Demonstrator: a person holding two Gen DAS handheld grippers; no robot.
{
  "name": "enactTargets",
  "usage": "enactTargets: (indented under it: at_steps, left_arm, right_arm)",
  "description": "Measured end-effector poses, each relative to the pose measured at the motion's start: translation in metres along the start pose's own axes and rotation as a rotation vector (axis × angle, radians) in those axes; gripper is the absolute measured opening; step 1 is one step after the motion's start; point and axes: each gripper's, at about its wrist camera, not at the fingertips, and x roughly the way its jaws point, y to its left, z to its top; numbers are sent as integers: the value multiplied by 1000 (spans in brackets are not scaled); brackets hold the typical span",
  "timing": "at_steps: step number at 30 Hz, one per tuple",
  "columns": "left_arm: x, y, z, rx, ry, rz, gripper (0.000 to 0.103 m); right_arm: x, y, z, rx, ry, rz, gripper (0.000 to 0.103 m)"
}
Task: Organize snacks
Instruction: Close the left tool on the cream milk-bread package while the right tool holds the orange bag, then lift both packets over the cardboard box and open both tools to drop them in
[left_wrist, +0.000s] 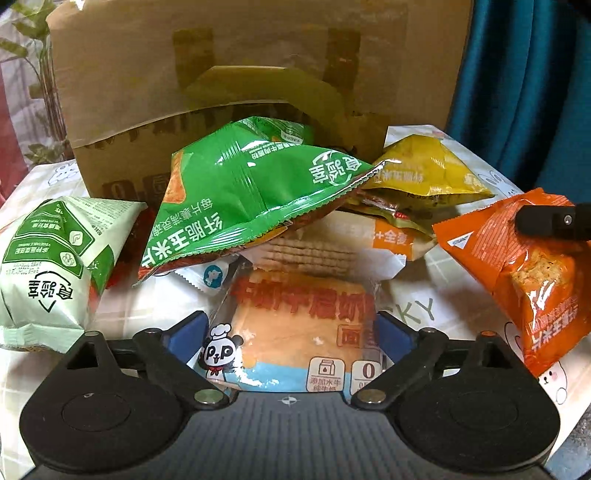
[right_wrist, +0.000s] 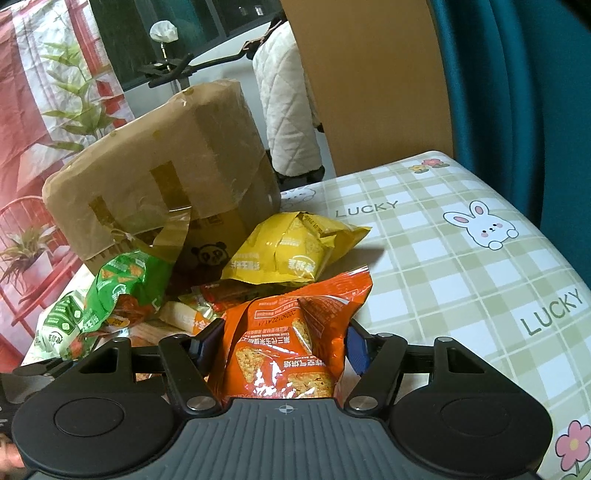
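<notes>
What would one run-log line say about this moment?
left gripper: open around bread packet | right gripper: shut on orange chip bag | green chip bag: on pile by cardboard box

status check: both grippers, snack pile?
Left gripper open around bread pack, not clamped. Right gripper shut on orange bag. Green bag overhangs pile behind bread.
</notes>
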Motion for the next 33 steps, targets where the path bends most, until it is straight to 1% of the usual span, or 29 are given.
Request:
enactTargets:
  at_steps: [3, 5, 8, 12, 15, 19, 24, 33]
  left_arm:
    - [-2, 0, -1, -1, -6, -1, 95]
    - [-6, -1, -2, 11, -20, -9, 80]
    - [-14, 0, -4, 3, -20, -19, 76]
    - [-31, 11, -10, -57, -26, -63, 75]
    - [-48, 16, -12, -62, -46, -72, 75]
    - [-76, 21, -8, -68, -97, -89, 75]
    - [-106, 23, 0, -60, -179, -68, 75]
    - [-144, 28, 12, -88, -301, -18, 75]
  right_arm:
    - [-1, 2, 0, -4, 0, 5, 63]
    - [-2, 4, 0, -6, -1, 7, 63]
    - [-4, 5, 0, -8, -8, 11, 63]
    - [-9, 7, 2, -10, -21, 16, 63]
    - [-13, 9, 5, -15, -33, 21, 63]
    - [-19, 14, 12, -26, -59, 32, 63]
    - [-24, 23, 17, -51, -84, 43, 63]
    - [-32, 40, 22, -81, -111, 73, 63]
